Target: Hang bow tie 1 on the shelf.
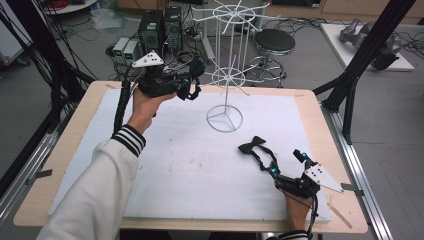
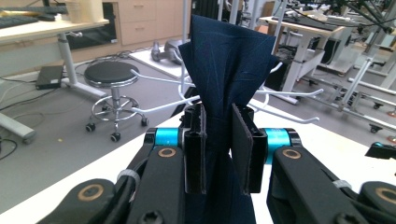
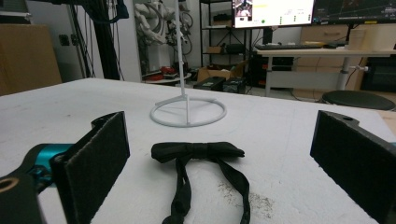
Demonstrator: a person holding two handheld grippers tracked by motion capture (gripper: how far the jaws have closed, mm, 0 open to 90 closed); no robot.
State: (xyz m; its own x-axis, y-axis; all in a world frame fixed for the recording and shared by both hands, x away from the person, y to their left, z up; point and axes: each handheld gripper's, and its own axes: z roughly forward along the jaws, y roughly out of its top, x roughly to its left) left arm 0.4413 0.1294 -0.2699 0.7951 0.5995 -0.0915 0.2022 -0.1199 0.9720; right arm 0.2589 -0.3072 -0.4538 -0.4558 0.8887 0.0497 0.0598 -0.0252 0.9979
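1. A person is sitting at a table covered by a white foam mat, holding a two-jaw gripper in each hand.
2. The left gripper is being held raised above the far left part of the mat, near the white wire stand.
3. In the left gripper view, the left gripper is pinching a dark blue bow tie at its narrow middle, with both pads pressed against the cloth.
4. The blue cloth is fanning out above the jaws, and more of it is hanging down between the two arms of the gripper.
5. Behind the blue bow tie, the white prongs of the wire stand are reaching outward, and a black stool is standing on the floor beyond.
6. The right gripper is resting low on the mat at the near right, with its jaws spread wide.
7. A black bow tie is lying flat on the mat just ahead of the right gripper, on the side towards the stand.
8. In the right gripper view, the black bow tie is lying between the lines of the two open pads but slightly beyond them, touching neither.
9. Its two straps are trailing back towards the camera, and the stand's round base is sitting on the mat farther behind it.
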